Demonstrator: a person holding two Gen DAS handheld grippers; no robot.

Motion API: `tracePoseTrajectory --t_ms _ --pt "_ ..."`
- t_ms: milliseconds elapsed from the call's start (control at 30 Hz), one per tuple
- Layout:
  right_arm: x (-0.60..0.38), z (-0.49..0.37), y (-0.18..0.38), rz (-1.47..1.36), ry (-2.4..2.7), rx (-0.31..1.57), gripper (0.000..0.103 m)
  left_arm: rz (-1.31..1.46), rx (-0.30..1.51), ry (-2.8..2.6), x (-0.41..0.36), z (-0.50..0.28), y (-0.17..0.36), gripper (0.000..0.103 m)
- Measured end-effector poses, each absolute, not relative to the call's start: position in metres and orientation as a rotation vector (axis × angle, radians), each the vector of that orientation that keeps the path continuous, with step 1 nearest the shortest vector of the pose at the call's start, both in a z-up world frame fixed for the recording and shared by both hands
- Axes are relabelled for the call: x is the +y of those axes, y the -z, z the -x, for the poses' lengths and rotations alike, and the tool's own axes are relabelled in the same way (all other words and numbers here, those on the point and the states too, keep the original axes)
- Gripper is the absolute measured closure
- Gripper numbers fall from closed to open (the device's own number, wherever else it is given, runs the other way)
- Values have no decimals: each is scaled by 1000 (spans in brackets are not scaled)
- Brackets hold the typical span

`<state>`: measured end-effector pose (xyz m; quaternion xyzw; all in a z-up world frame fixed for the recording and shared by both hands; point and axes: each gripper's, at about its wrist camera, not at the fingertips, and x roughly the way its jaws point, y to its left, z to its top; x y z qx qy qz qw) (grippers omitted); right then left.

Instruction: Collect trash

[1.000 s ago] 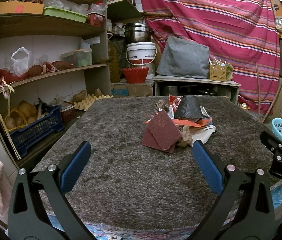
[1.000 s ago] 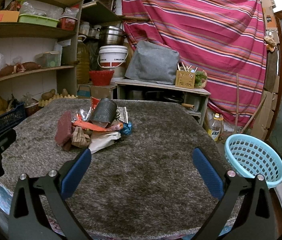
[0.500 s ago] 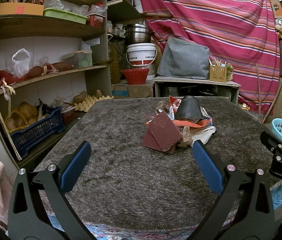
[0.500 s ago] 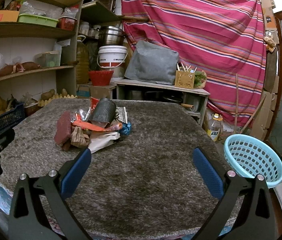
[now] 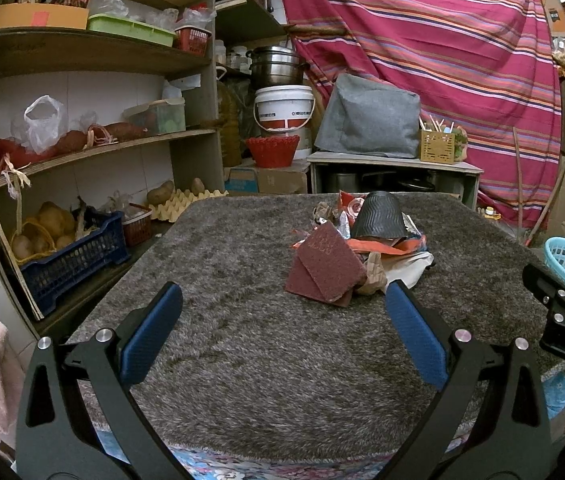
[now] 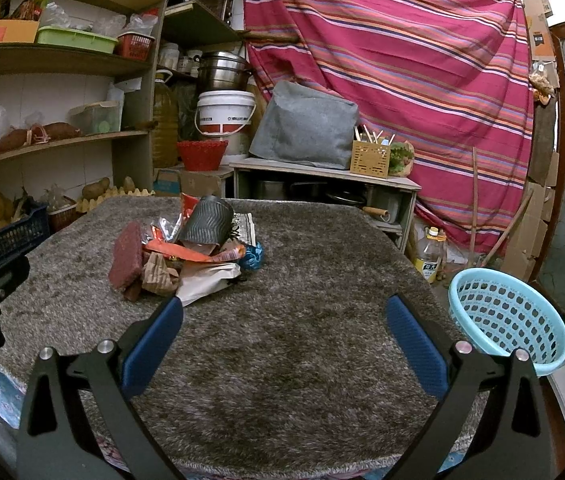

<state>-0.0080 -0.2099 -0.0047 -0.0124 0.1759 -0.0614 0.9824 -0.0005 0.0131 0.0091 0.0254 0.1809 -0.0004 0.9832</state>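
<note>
A pile of trash lies mid-table on the grey shaggy cover (image 5: 242, 340): a dark red scouring pad (image 5: 322, 270), a black ribbed cup (image 5: 378, 216) on its side, orange wrappers (image 5: 378, 246), crumpled brown paper (image 5: 374, 276) and white paper (image 5: 406, 268). The pile also shows in the right wrist view, with the pad (image 6: 126, 254), the cup (image 6: 206, 222) and a blue wrapper (image 6: 252, 256). My left gripper (image 5: 282, 308) is open and empty, short of the pile. My right gripper (image 6: 282, 314) is open and empty, right of the pile. A light blue basket (image 6: 506, 316) stands off the table's right edge.
Wooden shelves (image 5: 94, 148) with bags, boxes and a blue crate (image 5: 70, 256) line the left side. A low table (image 6: 322, 172) with a grey cushion (image 6: 306, 128) and a white bucket (image 6: 224, 116) stand behind. A striped cloth (image 6: 402, 60) hangs at the back.
Both grippers have barely moved; the views are nearly the same. Nothing on the table has shifted.
</note>
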Motion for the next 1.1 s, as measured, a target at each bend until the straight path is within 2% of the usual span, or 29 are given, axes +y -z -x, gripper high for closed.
tracePoseTrajectory --t_ms 767,1100 --pt "-216 7 4 29 142 351 4 -58 369 -7 17 -1 -10 5" --pt "-248 -29 -29 6 190 347 4 -58 415 -2 12 -62 -34 5"
